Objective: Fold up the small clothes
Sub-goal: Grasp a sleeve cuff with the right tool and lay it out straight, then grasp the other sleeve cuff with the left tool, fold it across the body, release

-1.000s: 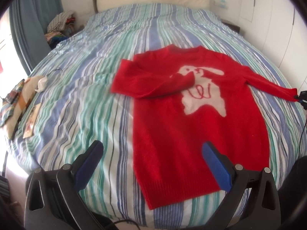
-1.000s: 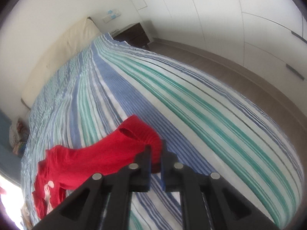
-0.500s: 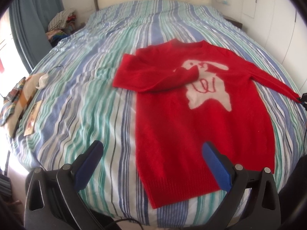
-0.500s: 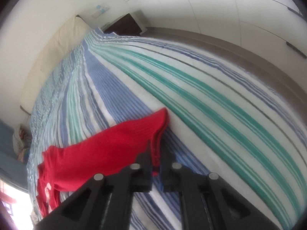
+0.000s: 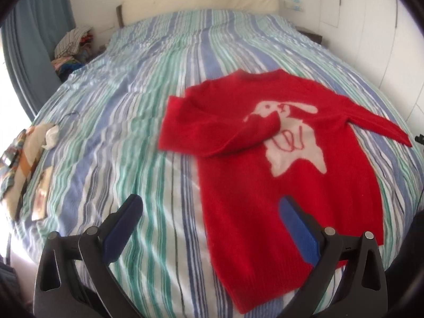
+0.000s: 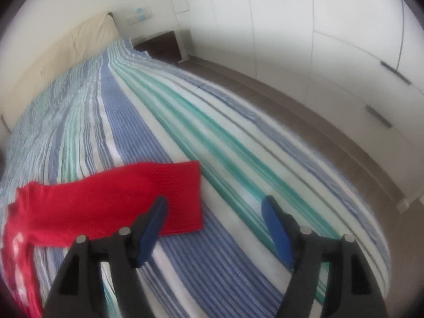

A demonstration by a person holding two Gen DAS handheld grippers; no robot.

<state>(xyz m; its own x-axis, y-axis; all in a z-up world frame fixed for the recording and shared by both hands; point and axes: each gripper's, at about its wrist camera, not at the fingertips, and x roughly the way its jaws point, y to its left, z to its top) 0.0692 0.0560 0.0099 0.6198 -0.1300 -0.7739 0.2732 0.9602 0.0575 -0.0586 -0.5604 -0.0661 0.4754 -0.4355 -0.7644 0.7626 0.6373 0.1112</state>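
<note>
The red sweater (image 5: 286, 175) lies flat on the striped bed (image 5: 127, 137), with one sleeve folded across its white rabbit picture and the other sleeve (image 6: 148, 198) stretched out to the side. The left gripper (image 5: 212, 220) hangs over the hem with jaws wide open and empty. The right gripper (image 6: 214, 228) is also wide open, holding nothing, just beside the cuff.

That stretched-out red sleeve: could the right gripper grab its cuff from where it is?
Probably yes. The right gripper is open just beside the sleeve cuff, which lies flat on the bedspread with nothing between them.
</note>
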